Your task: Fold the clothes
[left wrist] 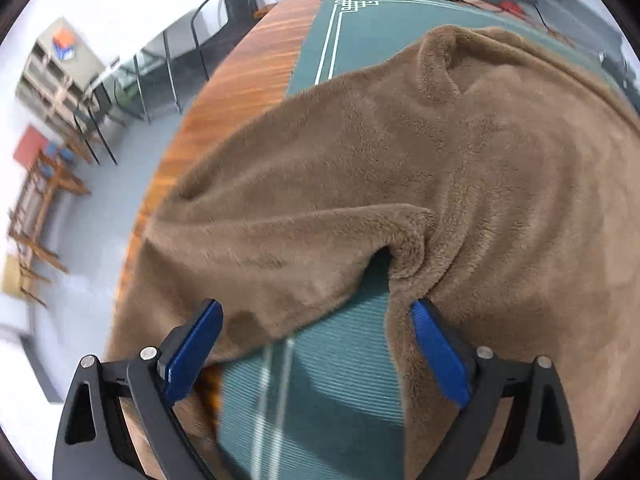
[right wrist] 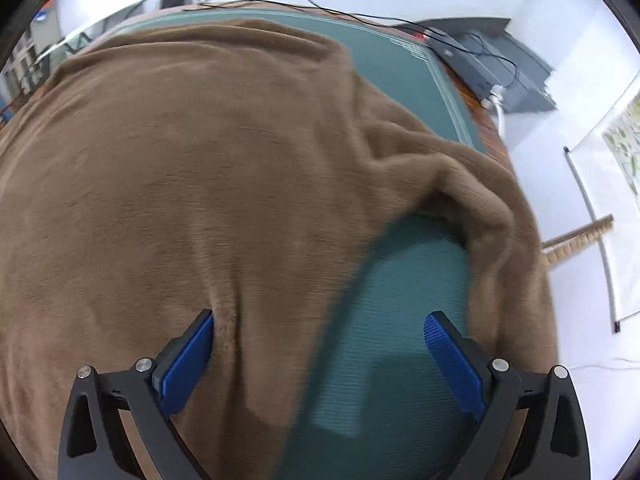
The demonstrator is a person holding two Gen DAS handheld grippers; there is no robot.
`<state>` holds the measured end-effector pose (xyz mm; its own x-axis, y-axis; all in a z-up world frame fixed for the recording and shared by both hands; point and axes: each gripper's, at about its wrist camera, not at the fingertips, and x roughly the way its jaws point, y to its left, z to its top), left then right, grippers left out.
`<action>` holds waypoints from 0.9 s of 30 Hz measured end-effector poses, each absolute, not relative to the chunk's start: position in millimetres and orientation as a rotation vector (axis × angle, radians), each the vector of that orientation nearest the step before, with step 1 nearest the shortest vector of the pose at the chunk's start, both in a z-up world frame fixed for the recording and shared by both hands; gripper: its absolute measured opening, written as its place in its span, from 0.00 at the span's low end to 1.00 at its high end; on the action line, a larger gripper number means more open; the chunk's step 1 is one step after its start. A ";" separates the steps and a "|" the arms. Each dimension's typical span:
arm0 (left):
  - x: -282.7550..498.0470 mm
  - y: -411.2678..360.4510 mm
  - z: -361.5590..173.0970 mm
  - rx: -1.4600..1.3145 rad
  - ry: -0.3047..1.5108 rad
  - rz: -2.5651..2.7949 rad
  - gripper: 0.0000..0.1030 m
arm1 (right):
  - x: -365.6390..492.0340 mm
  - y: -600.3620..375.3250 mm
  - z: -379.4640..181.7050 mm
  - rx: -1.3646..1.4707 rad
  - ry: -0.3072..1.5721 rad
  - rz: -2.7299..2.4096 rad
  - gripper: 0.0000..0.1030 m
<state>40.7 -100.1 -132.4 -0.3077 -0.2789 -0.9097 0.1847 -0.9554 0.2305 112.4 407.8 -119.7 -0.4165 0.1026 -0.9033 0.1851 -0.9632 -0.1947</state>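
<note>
A brown fleece garment point(left wrist: 460, 152) lies spread over a green mat point(left wrist: 320, 392) on a wooden table point(left wrist: 240, 80). In the left wrist view a folded-over part of it ends just beyond my left gripper point(left wrist: 316, 320), which is open above bare mat with cloth edges near both blue pads. The same brown garment point(right wrist: 180, 160) fills the right wrist view. My right gripper point(right wrist: 318, 334) is open too, straddling the cloth's edge: its left pad point(right wrist: 188, 360) lies over fleece, its right pad point(right wrist: 452, 360) over green mat point(right wrist: 384, 320). Nothing is gripped.
The table's left edge point(left wrist: 168, 184) drops to a grey floor with wooden chairs point(left wrist: 40, 208) and black metal frames point(left wrist: 160, 72). Black cables point(right wrist: 360, 12) and a dark device point(right wrist: 500, 68) sit at the table's far right corner. A white wall is behind.
</note>
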 end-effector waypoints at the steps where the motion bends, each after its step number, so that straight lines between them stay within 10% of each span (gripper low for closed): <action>1: 41.2 -98.1 -132.4 1.642 -0.147 -2.320 0.94 | 111.5 410.6 -120.1 1.679 0.381 -2.553 0.98; 27: 210.2 -7.5 -151.5 2.004 -0.139 -2.441 1.00 | 291.2 344.3 -119.7 1.431 0.646 -1.934 1.00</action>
